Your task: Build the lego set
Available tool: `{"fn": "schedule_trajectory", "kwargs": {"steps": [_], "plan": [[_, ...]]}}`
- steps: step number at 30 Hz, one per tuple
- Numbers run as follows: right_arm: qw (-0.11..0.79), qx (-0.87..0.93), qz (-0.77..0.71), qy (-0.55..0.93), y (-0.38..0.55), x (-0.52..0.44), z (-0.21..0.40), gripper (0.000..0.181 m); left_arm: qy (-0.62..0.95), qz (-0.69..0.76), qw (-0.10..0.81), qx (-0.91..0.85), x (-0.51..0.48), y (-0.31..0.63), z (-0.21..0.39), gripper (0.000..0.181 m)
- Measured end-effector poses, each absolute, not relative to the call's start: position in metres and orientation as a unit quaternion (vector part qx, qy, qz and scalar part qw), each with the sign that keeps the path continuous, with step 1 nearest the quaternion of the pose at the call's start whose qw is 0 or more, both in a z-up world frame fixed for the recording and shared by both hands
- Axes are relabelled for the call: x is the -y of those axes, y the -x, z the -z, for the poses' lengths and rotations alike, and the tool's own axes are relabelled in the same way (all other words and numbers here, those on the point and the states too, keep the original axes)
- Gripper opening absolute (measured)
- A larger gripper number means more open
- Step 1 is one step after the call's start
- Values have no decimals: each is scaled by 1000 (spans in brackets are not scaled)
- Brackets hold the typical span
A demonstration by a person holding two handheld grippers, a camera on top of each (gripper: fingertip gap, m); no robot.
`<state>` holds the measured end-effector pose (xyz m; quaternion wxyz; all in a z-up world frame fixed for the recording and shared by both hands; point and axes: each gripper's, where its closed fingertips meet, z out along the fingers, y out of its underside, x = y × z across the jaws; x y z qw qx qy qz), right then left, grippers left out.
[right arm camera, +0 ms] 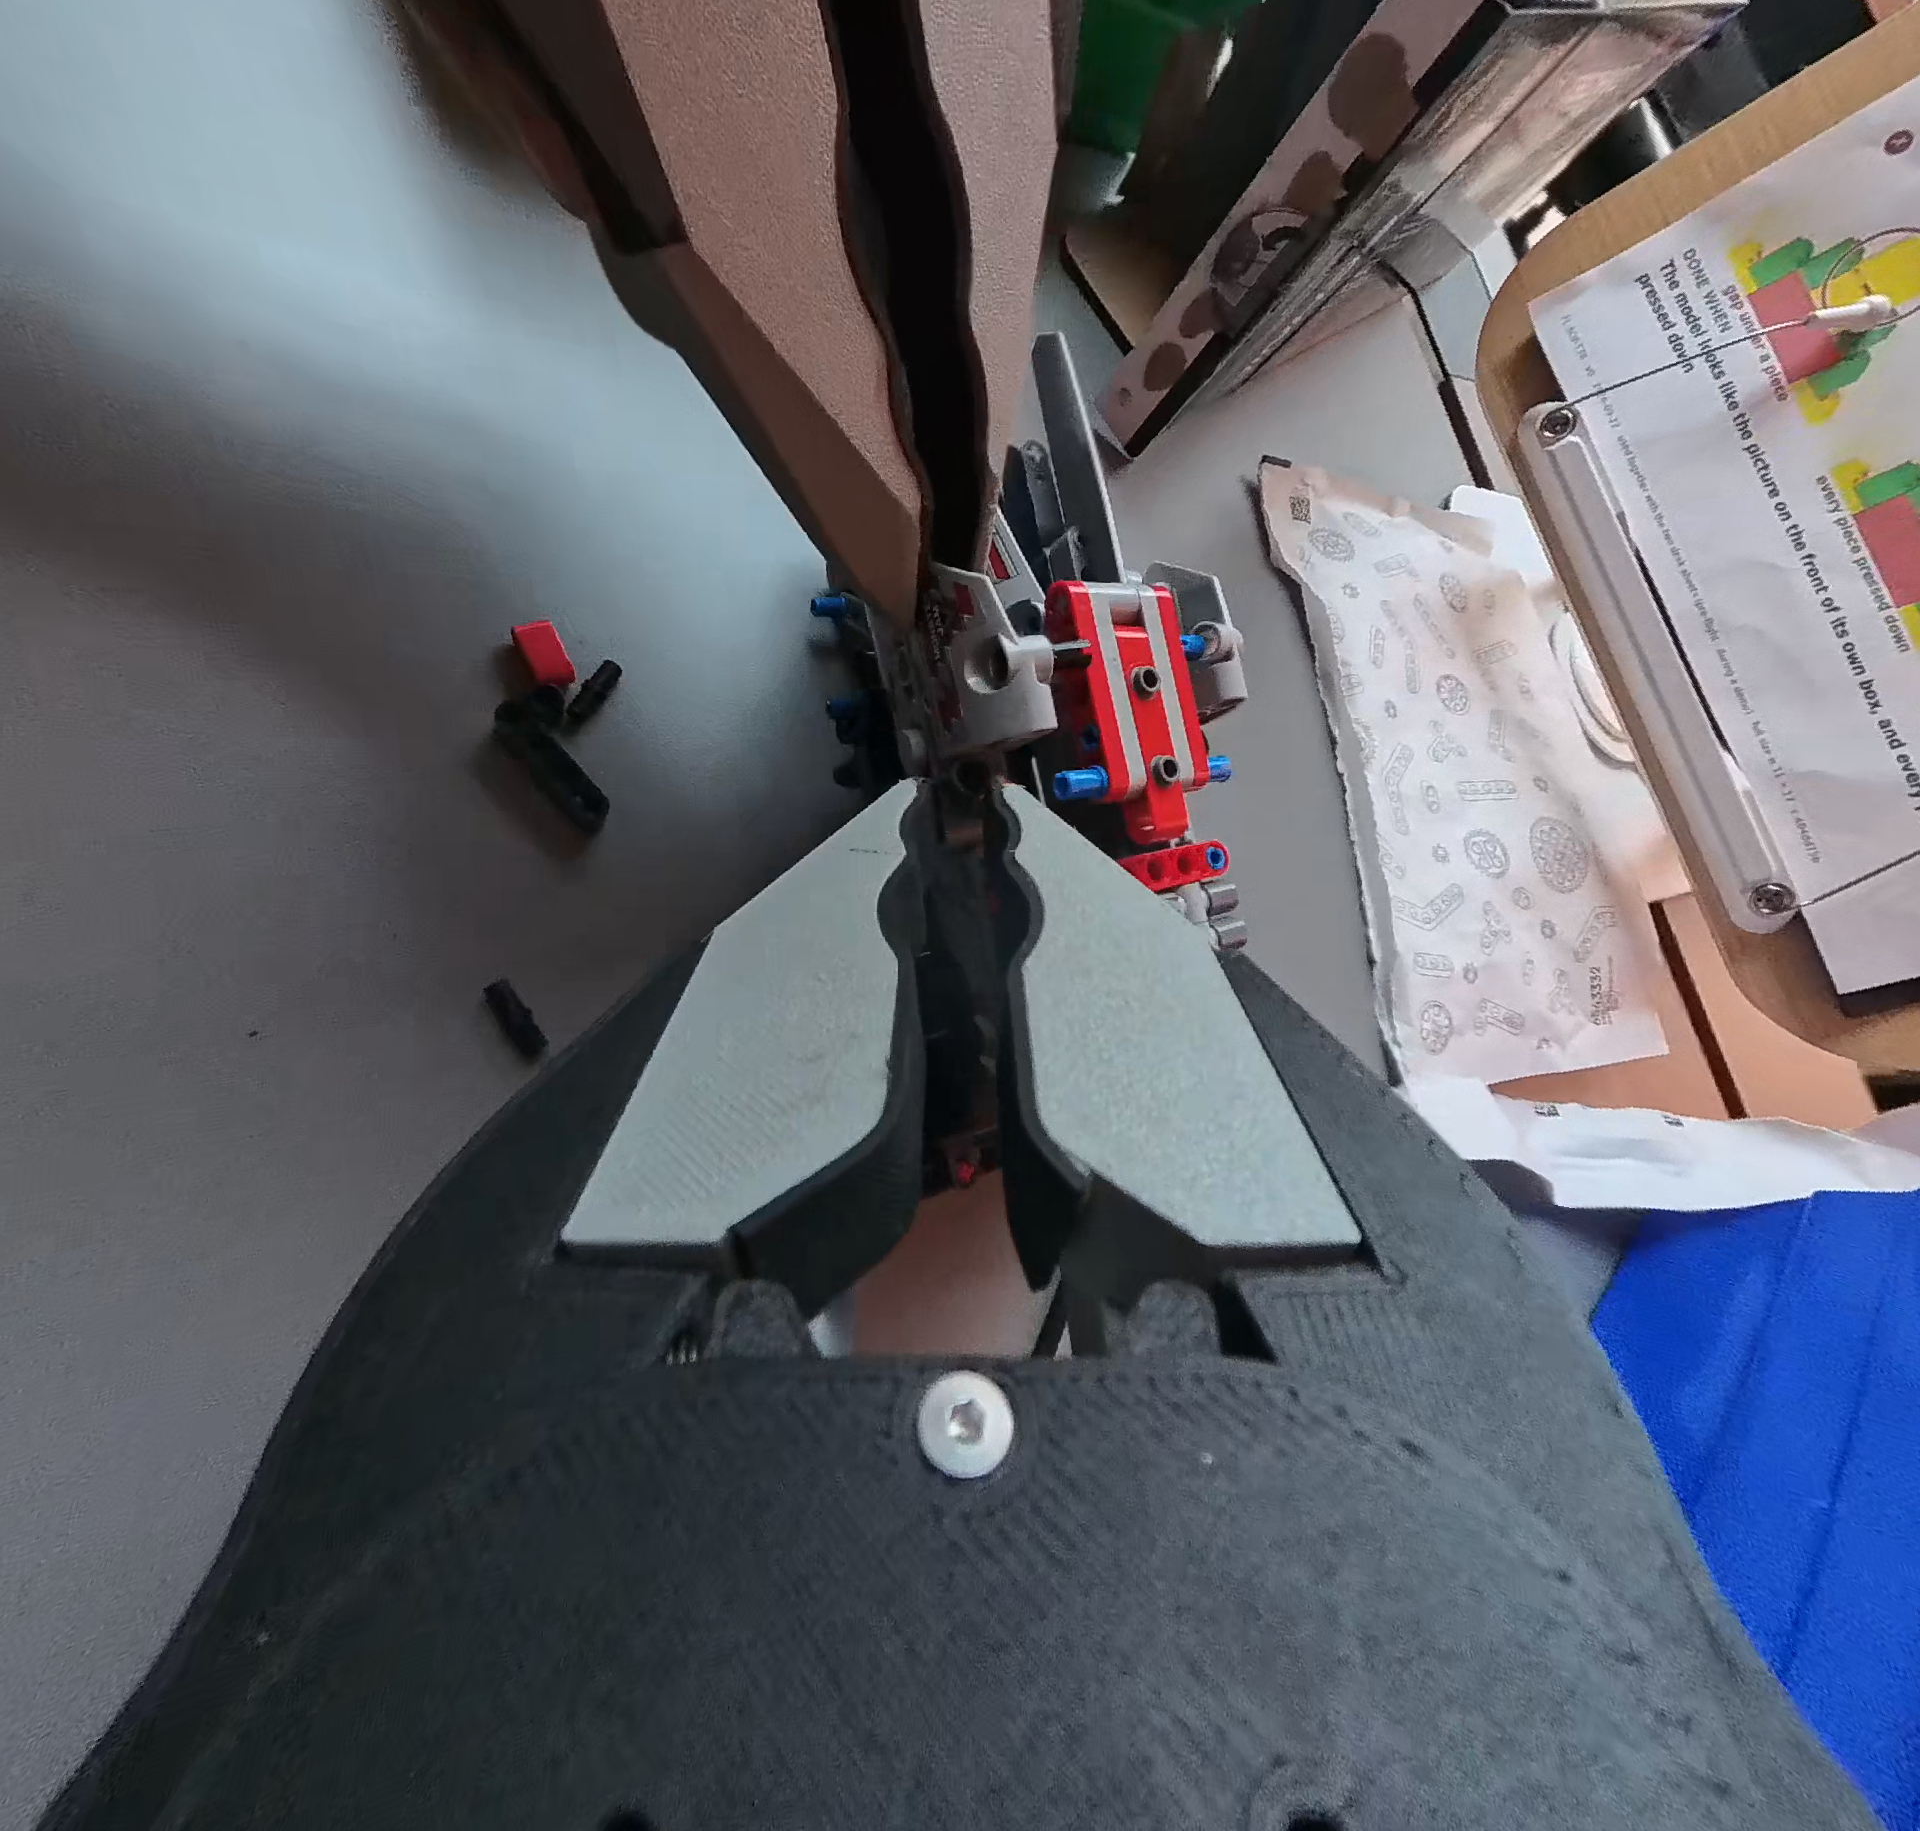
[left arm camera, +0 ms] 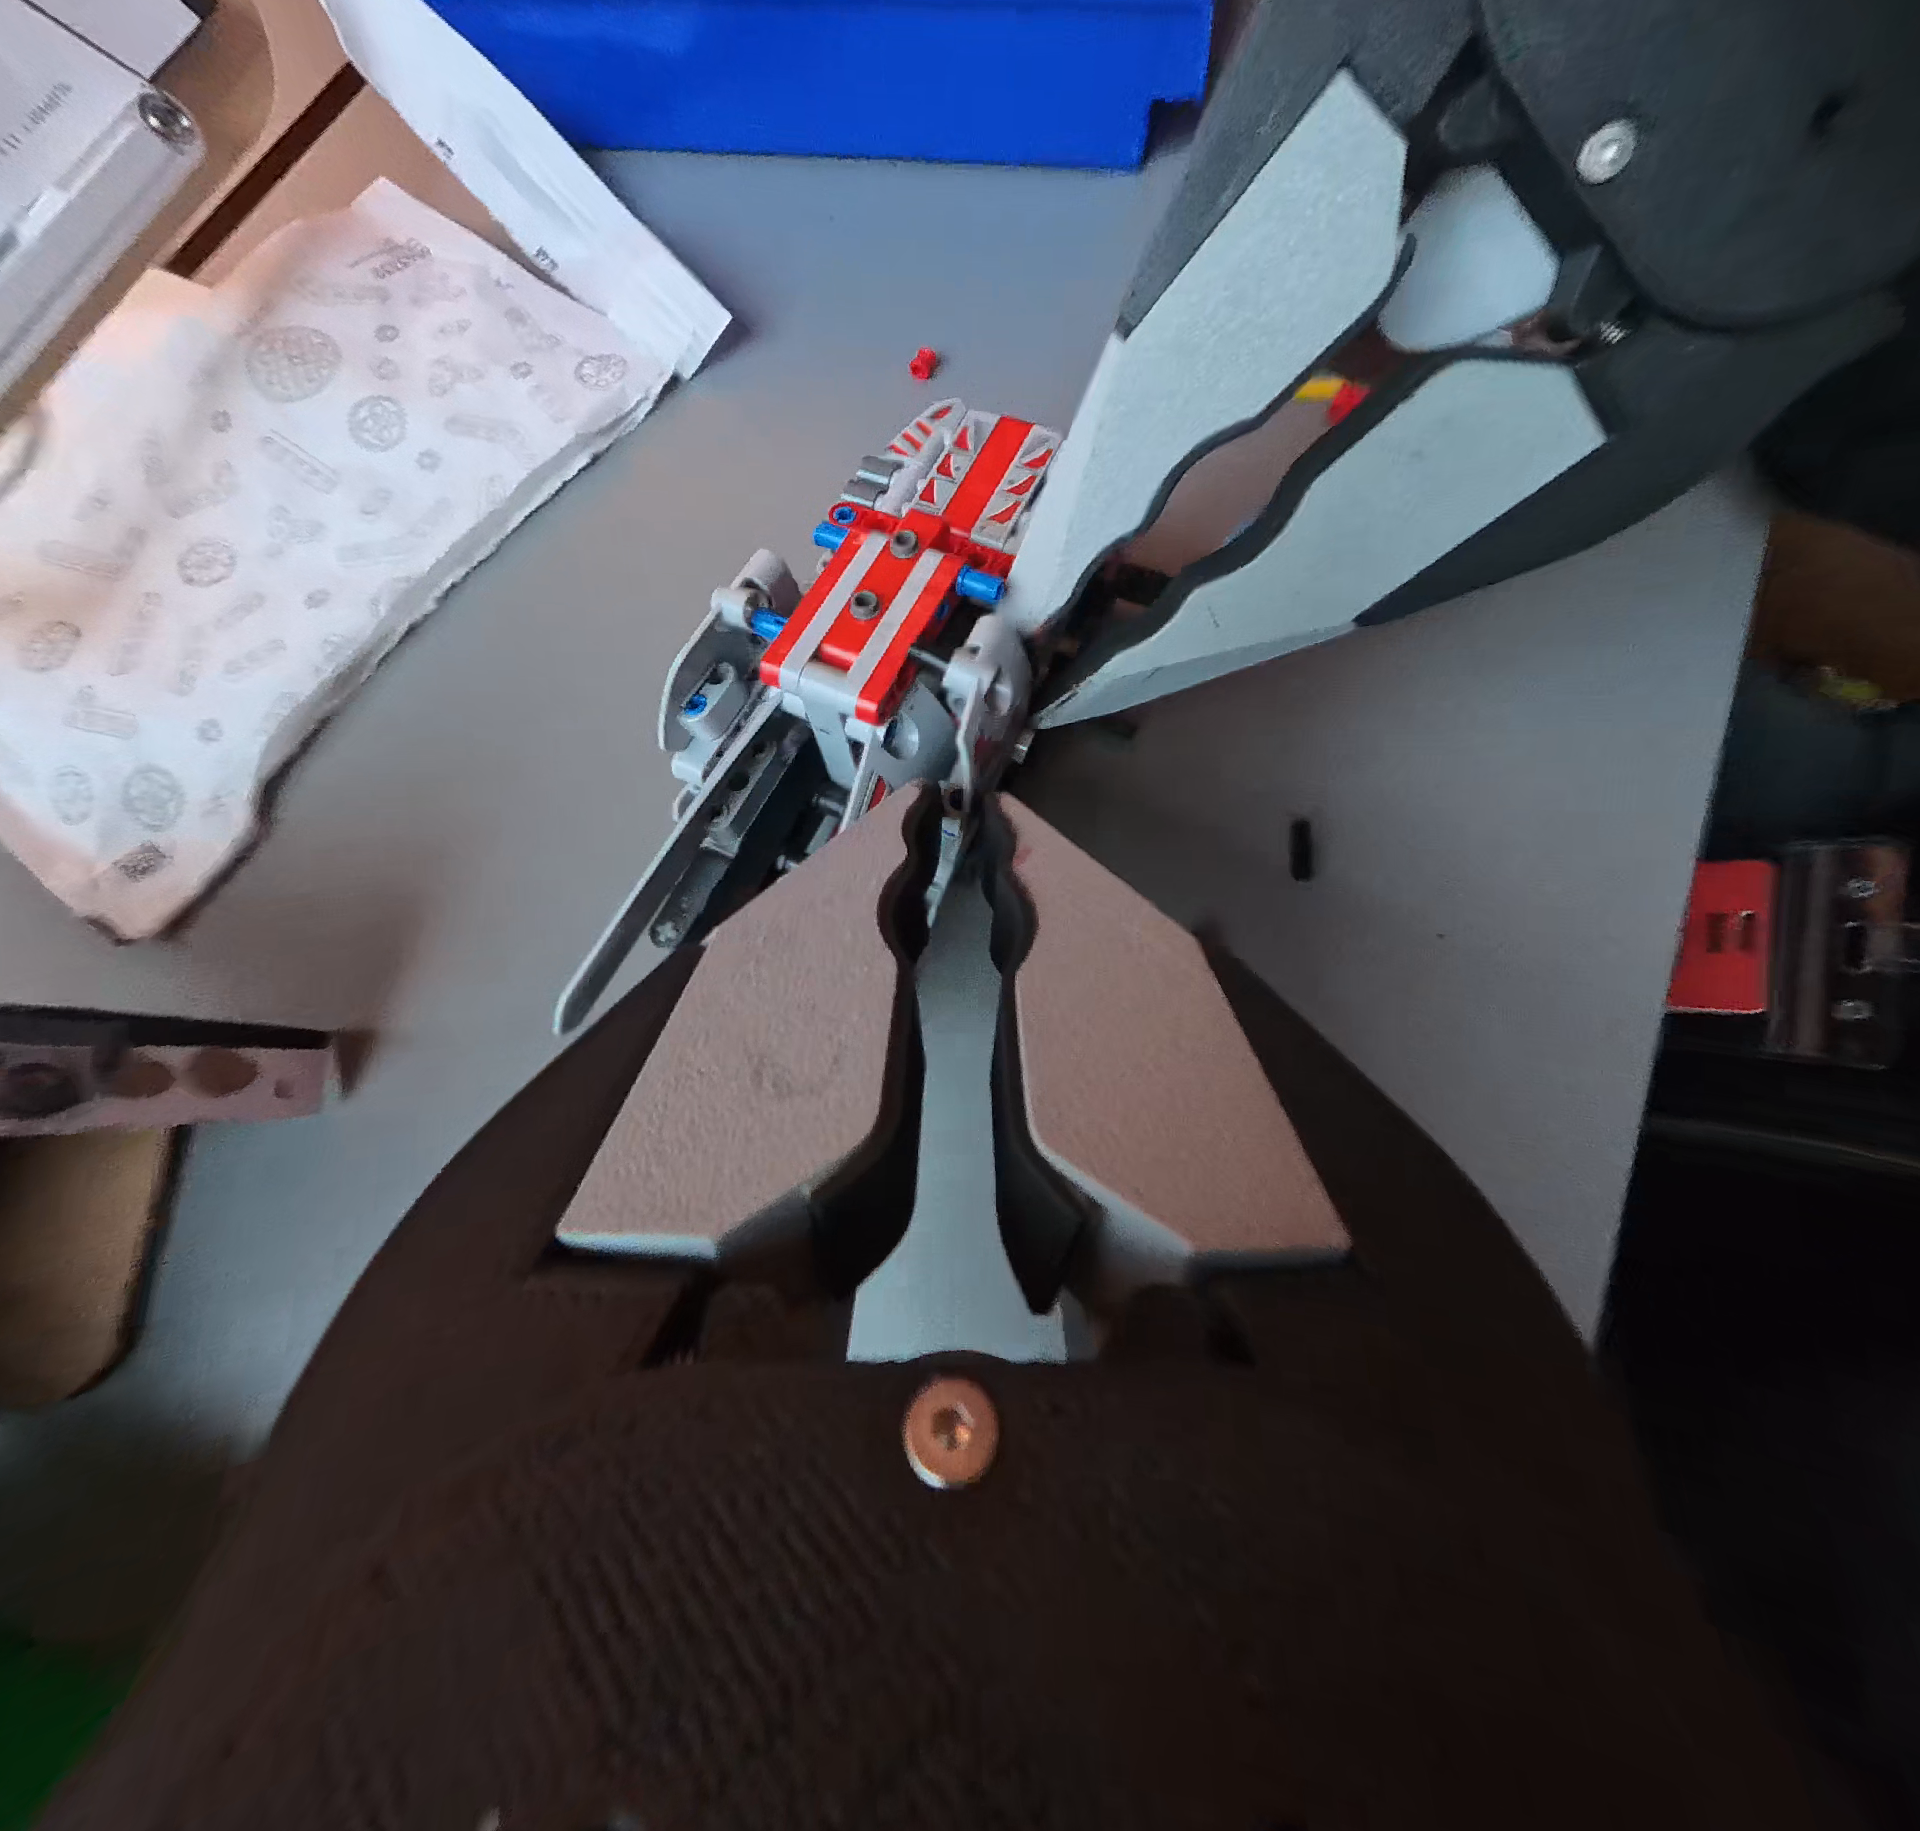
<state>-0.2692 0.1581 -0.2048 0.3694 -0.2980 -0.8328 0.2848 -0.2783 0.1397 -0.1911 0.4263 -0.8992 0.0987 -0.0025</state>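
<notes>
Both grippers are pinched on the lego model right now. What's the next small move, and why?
Probably keep the left gripper clamped and squeeze the right gripper a little toward it, seating the piece at the model edge. Both sets of fingertips meet at the same grey corner, so this looks like a press-fit in progress. The loose black pins and small red piece lie on the table for later.

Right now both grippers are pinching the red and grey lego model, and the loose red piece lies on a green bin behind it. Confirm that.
Not quite. The small loose red piece lies on the grey table, not on a bin; the bin behind is blue. The left wrist view shows it. The rest holds: left gripper and right gripper both pinch the lego model.
</notes>
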Motion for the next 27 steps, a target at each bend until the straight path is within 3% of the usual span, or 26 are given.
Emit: {"fn": "schedule_trajectory", "kwargs": {"steps": [4,9,16,20,27], "plan": [[363,824,-315,301,270,-156,205,7,884,142,444,-28,-138,277,191,7],[356,824,-321,303,270,-156,205,6,888,48,452,-64,-146,273,184,20],[349,830,-314,303,268,-156,206,7,875,128,464,-46,-150,266,188,2],[351,827,-319,301,269,-155,206,6,847,220,483,-17,-147,266,187,1],[351,825,-326,299,271,-153,206,6,844,227,487,-20,-143,267,188,1]]}}
